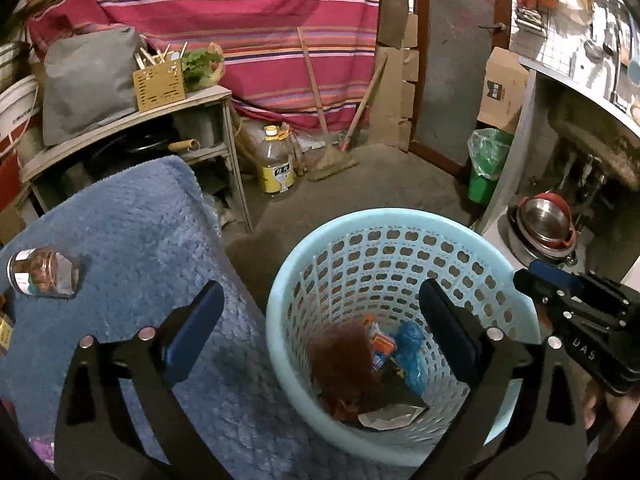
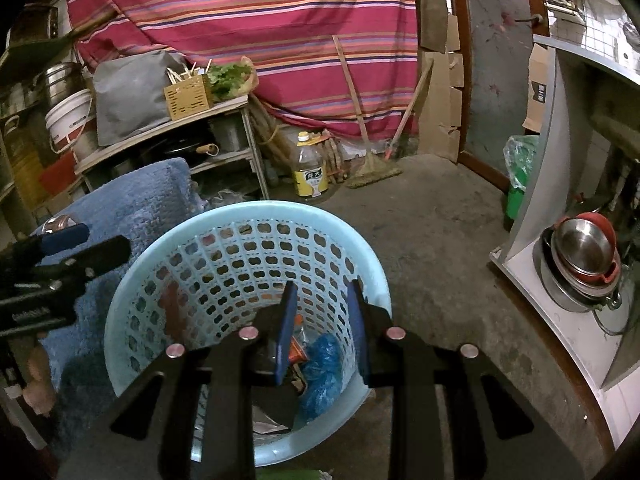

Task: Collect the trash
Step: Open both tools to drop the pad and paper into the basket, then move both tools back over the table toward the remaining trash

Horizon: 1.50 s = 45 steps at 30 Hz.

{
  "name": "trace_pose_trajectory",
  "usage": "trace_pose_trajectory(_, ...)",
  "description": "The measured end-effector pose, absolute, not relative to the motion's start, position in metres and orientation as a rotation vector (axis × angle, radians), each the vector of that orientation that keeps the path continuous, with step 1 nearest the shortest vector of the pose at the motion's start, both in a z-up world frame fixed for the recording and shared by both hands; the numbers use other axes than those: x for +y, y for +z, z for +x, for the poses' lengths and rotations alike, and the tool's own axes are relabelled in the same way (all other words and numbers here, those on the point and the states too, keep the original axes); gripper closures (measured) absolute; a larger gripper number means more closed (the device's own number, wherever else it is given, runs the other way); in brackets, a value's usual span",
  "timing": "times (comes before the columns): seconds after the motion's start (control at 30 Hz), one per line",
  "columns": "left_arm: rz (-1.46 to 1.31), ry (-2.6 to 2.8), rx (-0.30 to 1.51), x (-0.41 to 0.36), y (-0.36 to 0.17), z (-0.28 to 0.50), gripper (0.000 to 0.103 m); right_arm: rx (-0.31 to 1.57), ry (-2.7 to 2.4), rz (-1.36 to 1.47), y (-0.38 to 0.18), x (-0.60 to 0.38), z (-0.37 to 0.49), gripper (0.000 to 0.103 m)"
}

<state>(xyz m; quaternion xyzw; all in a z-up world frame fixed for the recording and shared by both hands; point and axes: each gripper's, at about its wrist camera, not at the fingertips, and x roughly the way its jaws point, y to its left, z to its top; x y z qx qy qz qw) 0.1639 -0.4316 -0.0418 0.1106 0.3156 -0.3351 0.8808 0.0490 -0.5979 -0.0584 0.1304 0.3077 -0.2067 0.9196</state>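
Note:
A light blue perforated basket (image 1: pixel 400 224) stands on the floor and holds trash: a brown blurred piece (image 1: pixel 340 364), an orange packet (image 1: pixel 382 346), a blue crumpled bag (image 1: pixel 412 350) and a silver wrapper (image 1: pixel 390 416). My left gripper (image 1: pixel 320 304) is open and empty above the basket's left rim. A jar (image 1: pixel 44 272) lies on the blue fluffy cloth (image 1: pixel 152 248) to the left. My right gripper (image 2: pixel 322 296) is open with a narrow gap, empty, over the basket (image 2: pixel 248 216). It also shows in the left wrist view (image 1: pixel 540 276) at the basket's right rim.
A shelf (image 1: pixel 132 120) with a wooden box and greens stands behind. An oil bottle (image 1: pixel 276 164), a broom (image 1: pixel 332 160) and a green bin (image 1: pixel 486 168) stand on the floor. Stacked metal bowls (image 2: pixel 584 260) sit under the counter at right.

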Motion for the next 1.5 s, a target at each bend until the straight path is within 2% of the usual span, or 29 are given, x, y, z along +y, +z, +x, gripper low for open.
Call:
trace_pose_trajectory(0.13,0.236,-0.642,0.633,-0.414,-0.038,0.163,0.006,0.638,-0.418,0.267,-0.059,-0.597,0.05,0.076)
trace_pose_trajectory(0.17,0.237,-0.631,0.627,-0.409,-0.037,0.163,0.006,0.642,-0.412,0.269,-0.059,-0.594,0.051,0.071)
trace_pose_trajectory(0.2,0.237,-0.614,0.621,-0.4,-0.035,0.162,0.006,0.642,-0.41,0.27,-0.059,-0.591,0.053,0.065)
trace_pose_trajectory(0.23,0.236,-0.604,0.616,-0.395,-0.034,0.163,0.006,0.639,-0.409,0.27,-0.059,-0.588,0.054,0.049)
trace_pose_trajectory(0.27,0.233,-0.587,0.609,-0.386,-0.031,0.163,0.006,0.635,-0.408,0.268,-0.058,-0.585,0.055,0.039)
trace_pose_trajectory(0.33,0.226,-0.555,0.595,-0.37,-0.026,0.163,0.006,0.636,-0.394,0.261,-0.057,-0.575,0.06,0.038)
trace_pose_trajectory(0.53,0.191,-0.456,0.575,-0.308,-0.015,0.168,0.006,0.63,-0.369,0.239,-0.051,-0.545,0.076,0.022)
trace_pose_trajectory(0.67,0.179,-0.373,0.577,-0.26,-0.015,0.173,0.006,0.619,-0.348,0.253,-0.049,-0.521,0.086,0.015)
trace_pose_trajectory(1.2,0.106,-0.065,0.768,-0.06,-0.08,0.212,0.006,0.657,-0.225,0.168,-0.054,-0.404,0.124,0.009)
trace_pose_trajectory(1.5,0.081,-0.089,0.869,-0.046,-0.098,0.223,0.008,0.67,-0.192,0.112,-0.045,-0.364,0.13,0.009)
